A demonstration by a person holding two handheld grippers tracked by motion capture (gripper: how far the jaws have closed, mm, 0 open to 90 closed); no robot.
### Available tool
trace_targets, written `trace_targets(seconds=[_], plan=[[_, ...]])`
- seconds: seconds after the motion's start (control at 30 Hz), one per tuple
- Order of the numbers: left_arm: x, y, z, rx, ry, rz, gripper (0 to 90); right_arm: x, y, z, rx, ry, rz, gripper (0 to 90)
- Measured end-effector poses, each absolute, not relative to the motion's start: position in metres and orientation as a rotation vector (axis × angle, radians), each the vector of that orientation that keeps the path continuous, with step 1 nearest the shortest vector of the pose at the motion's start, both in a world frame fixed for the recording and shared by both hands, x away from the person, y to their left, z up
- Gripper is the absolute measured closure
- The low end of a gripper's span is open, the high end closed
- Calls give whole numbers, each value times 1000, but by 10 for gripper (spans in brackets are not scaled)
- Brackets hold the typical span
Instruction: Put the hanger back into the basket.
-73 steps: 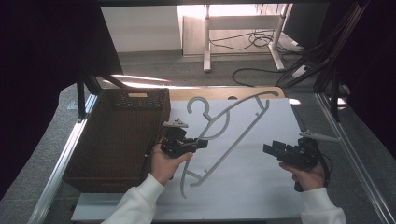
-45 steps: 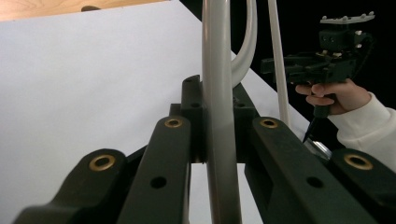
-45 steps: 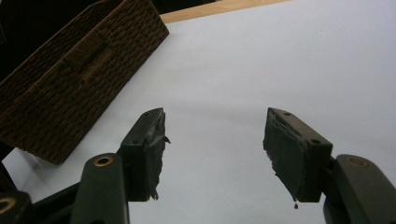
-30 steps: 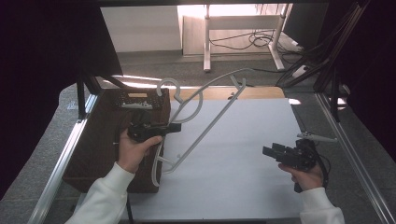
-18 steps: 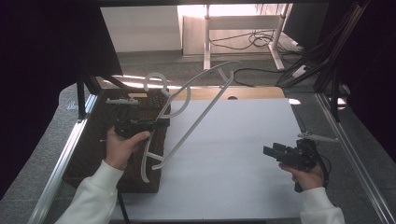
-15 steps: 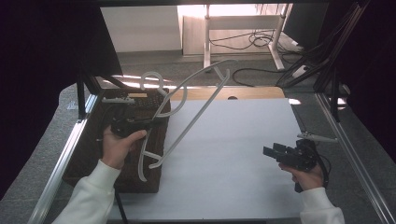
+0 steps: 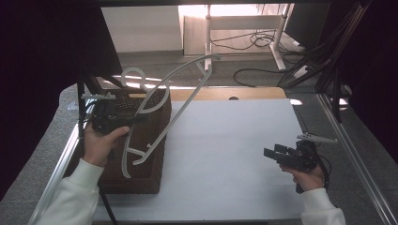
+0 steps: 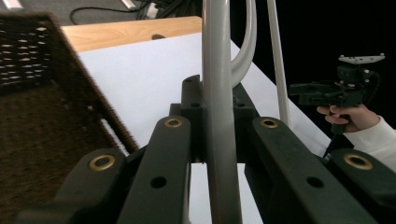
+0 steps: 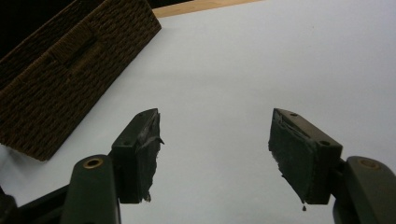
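Note:
A pale grey plastic clothes hanger hangs tilted in the air, its lower end over the dark woven basket at the table's left. My left gripper is shut on one of its bars. In the left gripper view the bar rises straight up between the closed jaws, with the basket to the left. My right gripper hovers low over the front right of the white mat. Its jaws have just been opening and stand apart with nothing between them.
A strip of wooden tabletop shows behind the mat. Metal frame rails run along both sides of the table. The basket's corner lies to the upper left in the right gripper view. Cables lie on the floor beyond the table.
My left hand has carried the hanger from the mat leftward and upward to above the basket. The right hand has stayed put.

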State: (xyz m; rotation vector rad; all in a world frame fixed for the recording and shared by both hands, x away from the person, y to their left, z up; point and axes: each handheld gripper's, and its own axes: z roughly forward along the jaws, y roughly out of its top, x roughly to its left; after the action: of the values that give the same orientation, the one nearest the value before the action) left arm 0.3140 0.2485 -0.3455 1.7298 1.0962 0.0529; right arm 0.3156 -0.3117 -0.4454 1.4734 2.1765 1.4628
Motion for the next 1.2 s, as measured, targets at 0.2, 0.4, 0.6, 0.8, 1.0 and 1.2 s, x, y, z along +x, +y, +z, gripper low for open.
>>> trace_targets(seconds=[0.2,0.4,0.6,0.8,1.0,1.2], plan=[[315,268,-348,1730,1127,77,820,316,-312,-446,1472,2183,1448,331],[316,283,-351,1724,1161,102,820,316,-311,-447,1474,2178,1447,329],[316,301,-353,1726,1181,129,820,316,-311,-447,1477,2181,1448,328],[316,317,-355,1736,1206,165,820,317,-310,-448,1470,2188,1441,327],[318,333,-360,1750,1232,203,820,317,-311,-448,1466,2188,1437,325],[322,350,-373,1802,1233,252,820,316,-308,-449,1459,2193,1434,325]])
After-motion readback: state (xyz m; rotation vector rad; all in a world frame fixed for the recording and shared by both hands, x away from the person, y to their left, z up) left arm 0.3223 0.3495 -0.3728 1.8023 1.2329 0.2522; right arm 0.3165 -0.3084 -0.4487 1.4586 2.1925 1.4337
